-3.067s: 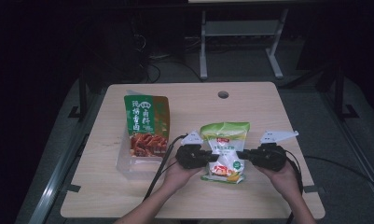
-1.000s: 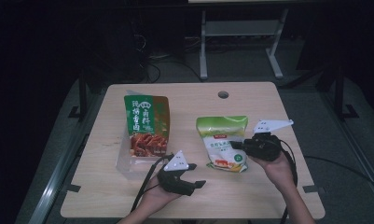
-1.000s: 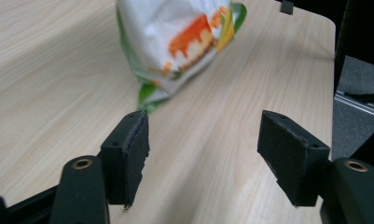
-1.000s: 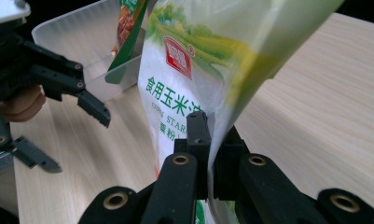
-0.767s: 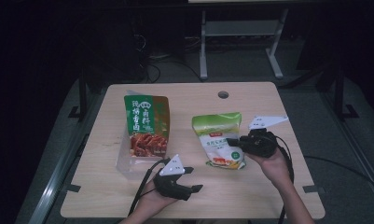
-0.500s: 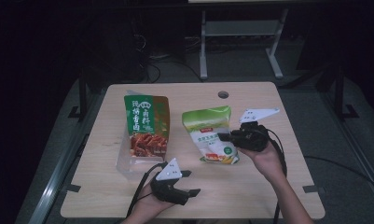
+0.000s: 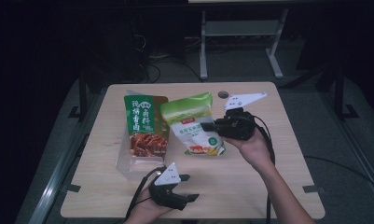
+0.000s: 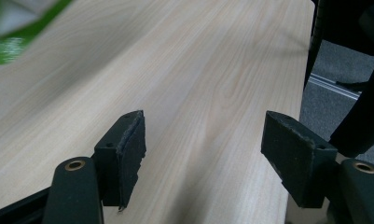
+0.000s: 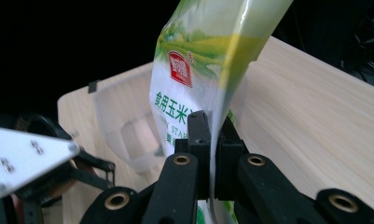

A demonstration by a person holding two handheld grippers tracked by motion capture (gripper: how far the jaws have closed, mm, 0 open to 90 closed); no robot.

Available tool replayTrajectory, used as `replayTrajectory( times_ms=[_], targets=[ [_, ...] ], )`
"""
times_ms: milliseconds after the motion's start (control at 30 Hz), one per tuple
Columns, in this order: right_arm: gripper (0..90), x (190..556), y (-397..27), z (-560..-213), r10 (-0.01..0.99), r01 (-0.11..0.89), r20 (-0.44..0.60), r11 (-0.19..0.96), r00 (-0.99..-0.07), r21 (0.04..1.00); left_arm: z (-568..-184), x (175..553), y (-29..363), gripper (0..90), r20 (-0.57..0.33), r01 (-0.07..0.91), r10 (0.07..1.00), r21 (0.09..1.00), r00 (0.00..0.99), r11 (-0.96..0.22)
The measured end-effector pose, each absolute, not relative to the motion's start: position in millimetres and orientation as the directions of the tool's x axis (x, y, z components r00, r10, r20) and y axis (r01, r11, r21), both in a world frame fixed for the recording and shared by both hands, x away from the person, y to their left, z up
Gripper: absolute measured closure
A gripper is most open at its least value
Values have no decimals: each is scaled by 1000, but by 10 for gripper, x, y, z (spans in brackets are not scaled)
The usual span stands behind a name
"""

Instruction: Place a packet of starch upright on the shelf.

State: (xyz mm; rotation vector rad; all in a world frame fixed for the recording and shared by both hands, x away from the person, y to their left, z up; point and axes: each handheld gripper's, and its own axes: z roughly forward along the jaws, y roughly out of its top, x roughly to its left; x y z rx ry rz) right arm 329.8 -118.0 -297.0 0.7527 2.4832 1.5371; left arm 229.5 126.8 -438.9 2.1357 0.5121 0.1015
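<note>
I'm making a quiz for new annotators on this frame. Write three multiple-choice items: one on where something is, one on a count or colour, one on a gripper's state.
1. Where does the red-and-green packet stand?
A. In the clear container at the table's left
B. Flat at the table's right edge
C. In the left gripper

2. How many food packets are in the high view?
A. One
B. Two
C. Four

3. How is the right gripper?
A. Wide open over bare wood
B. Lying unheld on the table
C. Shut on the green-and-white bag

Answers:
1 A, the packet rises out of the clear container beside the bag.
2 B, just the red-and-green packet and the green-and-white bag.
3 C, the right gripper view has both jaws pinching the bag's edge, while the left gripper is the open one, over the table.
</note>
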Motion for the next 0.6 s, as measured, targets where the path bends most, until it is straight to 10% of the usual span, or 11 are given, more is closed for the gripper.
replayTrajectory(
  times_ms=[600],
  targets=[
    [881, 3428, -265, -2862, 314, 294, 182, 362, -932, 884, -4400, 2200, 1334, 284, -101, 307, 398, 809, 912, -500]
  ],
)
